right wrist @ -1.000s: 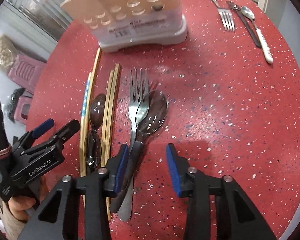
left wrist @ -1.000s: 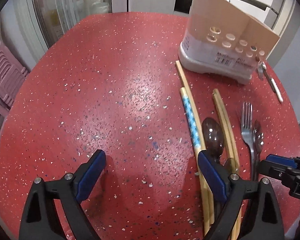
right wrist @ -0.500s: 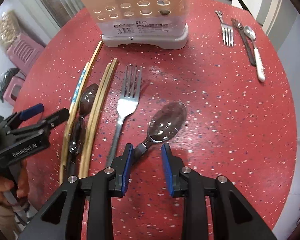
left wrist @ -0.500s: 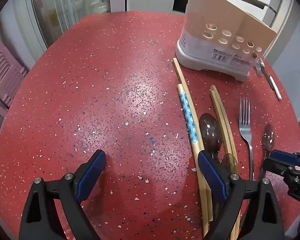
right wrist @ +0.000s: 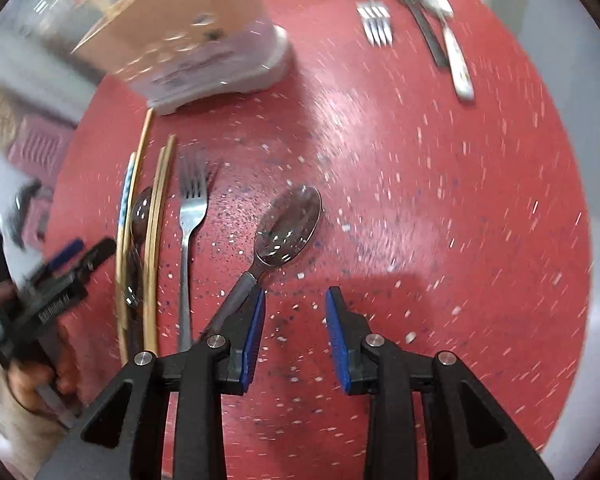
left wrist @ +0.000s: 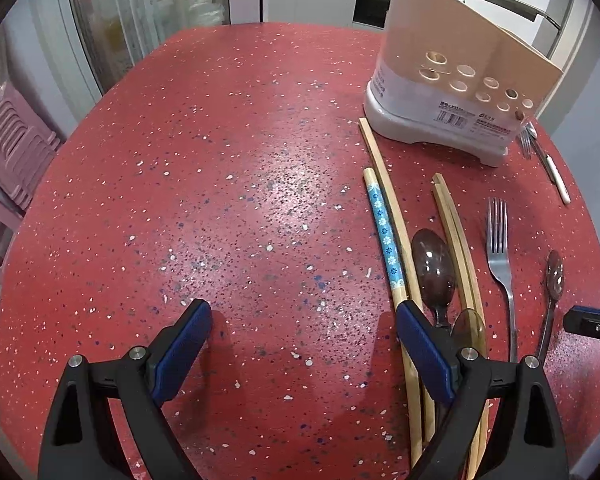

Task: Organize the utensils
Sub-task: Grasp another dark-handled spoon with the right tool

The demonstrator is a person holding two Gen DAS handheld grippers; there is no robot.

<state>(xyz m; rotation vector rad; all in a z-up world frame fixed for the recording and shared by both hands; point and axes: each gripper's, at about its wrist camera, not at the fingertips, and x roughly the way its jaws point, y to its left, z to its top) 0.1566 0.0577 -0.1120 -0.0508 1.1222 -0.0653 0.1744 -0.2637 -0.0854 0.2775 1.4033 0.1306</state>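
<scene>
The red speckled stone-look tabletop (left wrist: pixel 228 208) is glossy, flecked white and blue. At its far side stands a beige perforated plastic utensil holder (left wrist: pixel 452 80) on a grey base, with a barcode sticker whose print is too small to read. In front lie pale wooden chopsticks (left wrist: pixel 456 240), one blue flower-patterned chopstick (left wrist: pixel 384 232), a dark translucent plastic spoon (left wrist: pixel 434 272) and a steel fork (left wrist: pixel 498 252).

The left gripper (left wrist: pixel 300 340) stands wide apart over bare table, empty — its right pad just over the chopsticks. The right gripper (right wrist: pixel 294 320) is parted too; the smoky grey-handled spoon (right wrist: pixel 288 228) lies outside its left pad, handle against that finger (right wrist: pixel 254 336), not clamped. The right view is motion-blurred.
</scene>
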